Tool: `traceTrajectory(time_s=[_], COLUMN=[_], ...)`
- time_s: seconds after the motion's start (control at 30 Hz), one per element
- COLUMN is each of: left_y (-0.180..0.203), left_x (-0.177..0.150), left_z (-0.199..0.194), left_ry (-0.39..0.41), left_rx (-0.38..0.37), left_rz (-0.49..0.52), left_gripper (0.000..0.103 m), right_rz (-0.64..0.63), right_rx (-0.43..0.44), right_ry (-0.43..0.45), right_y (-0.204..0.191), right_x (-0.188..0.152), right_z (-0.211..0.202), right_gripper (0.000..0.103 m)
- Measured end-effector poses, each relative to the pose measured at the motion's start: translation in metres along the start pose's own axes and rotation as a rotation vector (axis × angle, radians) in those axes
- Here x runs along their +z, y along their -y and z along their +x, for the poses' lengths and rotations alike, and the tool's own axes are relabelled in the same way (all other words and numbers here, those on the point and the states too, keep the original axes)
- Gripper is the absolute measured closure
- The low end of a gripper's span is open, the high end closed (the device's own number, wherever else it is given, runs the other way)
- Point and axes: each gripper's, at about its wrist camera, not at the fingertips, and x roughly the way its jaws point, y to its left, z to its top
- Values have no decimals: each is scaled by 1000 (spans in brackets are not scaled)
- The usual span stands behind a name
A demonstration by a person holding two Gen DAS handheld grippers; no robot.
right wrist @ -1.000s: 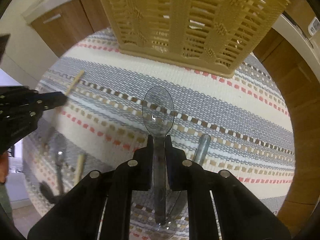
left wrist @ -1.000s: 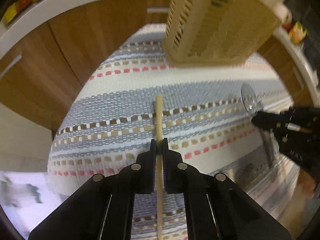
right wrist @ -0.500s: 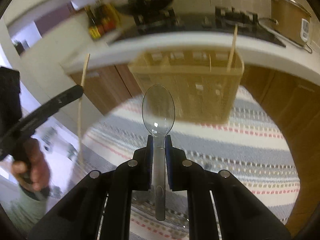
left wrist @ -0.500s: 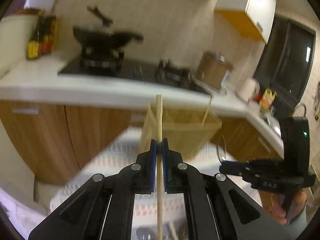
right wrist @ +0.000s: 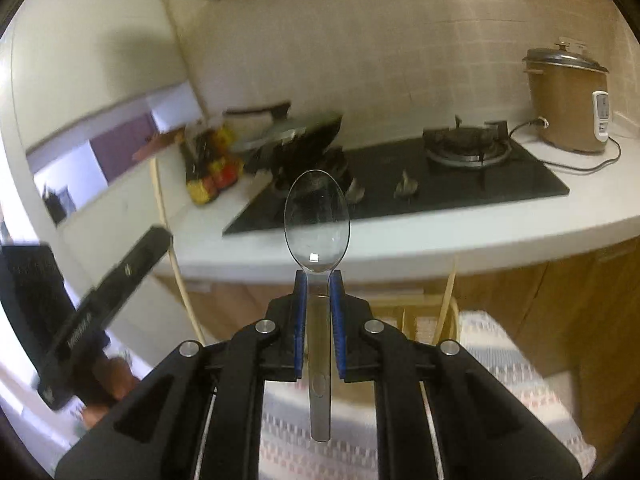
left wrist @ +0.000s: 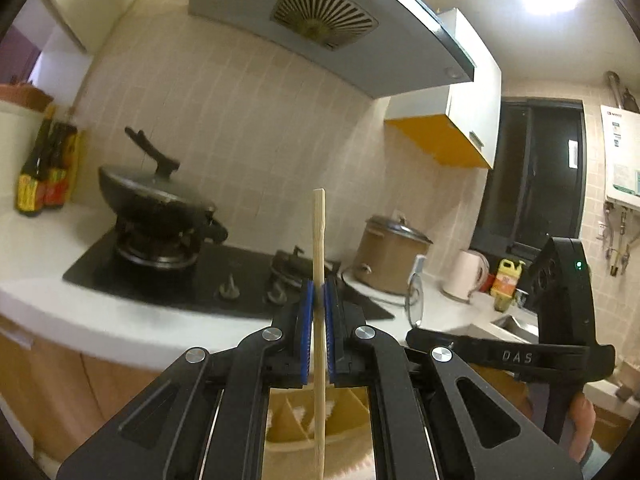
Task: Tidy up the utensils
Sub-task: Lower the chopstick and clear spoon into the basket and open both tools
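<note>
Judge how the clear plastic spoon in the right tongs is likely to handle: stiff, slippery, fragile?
The clear plastic spoon looks thin and see-through, so it is probably very light and somewhat brittle. The right tongs clamp only its narrow neck, yet the bowl stands straight, suggesting it is fairly stiff. Its glossy surface could slip between the pads if jolted.

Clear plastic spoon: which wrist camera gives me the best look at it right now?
The right wrist view: the clear plastic spoon fills its centre, bowl up, handle clamped in the right gripper. The left wrist view catches only a thin edge-on sliver of it beside the right gripper, behind the chopstick that the left gripper holds.
</note>
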Motion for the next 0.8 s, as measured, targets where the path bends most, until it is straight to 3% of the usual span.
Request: traceTrajectory(time_s=[0.07, 0.4, 0.67, 0.8], left_y=[-3, -30, -40, -43], left_x=[2, -17, -32, -35], left_z=[13, 67, 74, 71], left_ry=[11, 13, -9, -34], left_rx=[-7, 78, 124, 105], left_rz=[-14, -48, -26, -50], left_gripper=[100, 99, 99, 99], right_rz=[-9, -149, -153, -166], right_rx=[2, -192, -212, -214], right_ry=[18, 104, 111, 116], right_y=[8, 30, 42, 39], right_x=[6, -8, -28, -36], right_z=[8, 43, 56, 50], right_gripper=[93, 93, 93, 93])
